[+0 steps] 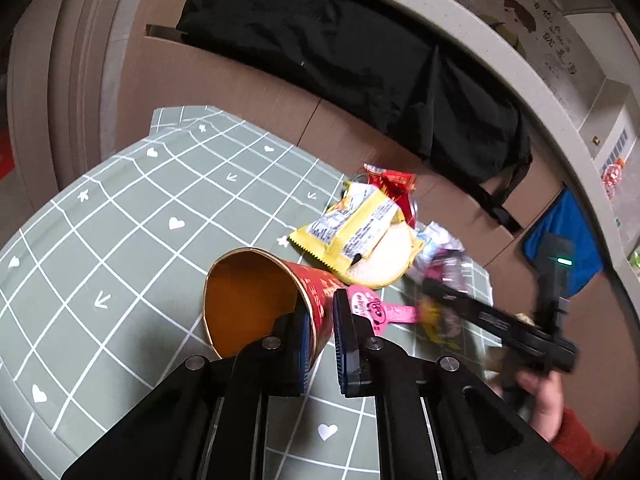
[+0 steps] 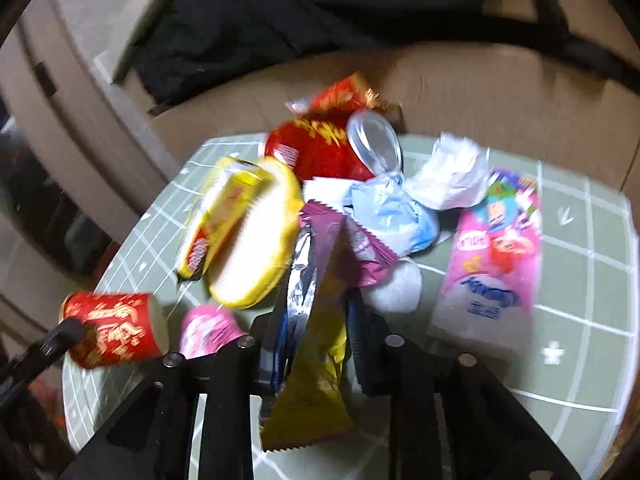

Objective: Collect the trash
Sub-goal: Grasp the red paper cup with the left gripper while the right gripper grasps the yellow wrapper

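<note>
My left gripper (image 1: pixel 320 340) is shut on the wall of a red paper cup (image 1: pixel 256 300), one finger inside its orange mouth; the cup is tilted with its mouth toward me, and it also shows in the right wrist view (image 2: pixel 116 326). My right gripper (image 2: pixel 312 336) is shut on a purple and yellow snack wrapper (image 2: pixel 316 320) and shows blurred in the left wrist view (image 1: pixel 440 296). A trash pile lies ahead: a yellow wrapper (image 1: pixel 352 228) on a yellow-rimmed lid (image 2: pixel 256 248), a red packet (image 2: pixel 320 148), crumpled blue and white plastic (image 2: pixel 388 216), and a pink label (image 1: pixel 376 308).
The small table has a green grid cloth (image 1: pixel 140 220) with white hearts. A pink tissue pack (image 2: pixel 492 264) lies on its right side. Brown cardboard boxes (image 1: pixel 224 80) with black cloth (image 1: pixel 340 52) over them stand behind. A blue cloth (image 1: pixel 568 220) hangs at the right.
</note>
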Available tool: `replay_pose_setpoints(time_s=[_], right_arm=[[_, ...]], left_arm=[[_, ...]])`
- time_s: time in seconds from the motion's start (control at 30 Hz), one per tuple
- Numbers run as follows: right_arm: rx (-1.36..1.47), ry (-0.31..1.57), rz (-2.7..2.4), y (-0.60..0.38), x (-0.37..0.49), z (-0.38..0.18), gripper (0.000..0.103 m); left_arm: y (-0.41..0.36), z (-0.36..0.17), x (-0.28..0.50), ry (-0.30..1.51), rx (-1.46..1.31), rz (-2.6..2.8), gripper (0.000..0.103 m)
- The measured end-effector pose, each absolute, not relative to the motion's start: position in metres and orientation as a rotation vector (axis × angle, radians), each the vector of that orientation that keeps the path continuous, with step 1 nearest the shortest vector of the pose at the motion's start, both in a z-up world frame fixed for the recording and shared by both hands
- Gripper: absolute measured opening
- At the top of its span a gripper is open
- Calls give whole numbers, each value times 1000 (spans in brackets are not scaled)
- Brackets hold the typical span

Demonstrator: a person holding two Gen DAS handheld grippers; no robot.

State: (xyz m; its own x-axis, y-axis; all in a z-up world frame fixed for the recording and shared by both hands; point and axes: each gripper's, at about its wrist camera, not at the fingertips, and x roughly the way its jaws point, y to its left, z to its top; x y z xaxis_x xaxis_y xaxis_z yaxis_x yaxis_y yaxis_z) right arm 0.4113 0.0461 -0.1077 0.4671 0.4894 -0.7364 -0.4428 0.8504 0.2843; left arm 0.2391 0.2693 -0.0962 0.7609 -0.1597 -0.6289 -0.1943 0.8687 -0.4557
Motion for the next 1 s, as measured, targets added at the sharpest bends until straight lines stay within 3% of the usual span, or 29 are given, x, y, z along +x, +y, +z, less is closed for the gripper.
replay_pose_setpoints(time_s=[0.23,0.3,0.37,1.0], right_arm=[[14,870,593,6,366,-77,22],[24,871,595,-8,355,-75,22],[21,869,588,-16,349,-75,22],[18,627,652,-102,319,-8,22]], left_arm=[[262,-111,254,752,-533,44,24],[260,-113,258,767,-530,56,19],[255,-112,259,771,-518,63,3],[108,10,248,533,-251,-38,3]])
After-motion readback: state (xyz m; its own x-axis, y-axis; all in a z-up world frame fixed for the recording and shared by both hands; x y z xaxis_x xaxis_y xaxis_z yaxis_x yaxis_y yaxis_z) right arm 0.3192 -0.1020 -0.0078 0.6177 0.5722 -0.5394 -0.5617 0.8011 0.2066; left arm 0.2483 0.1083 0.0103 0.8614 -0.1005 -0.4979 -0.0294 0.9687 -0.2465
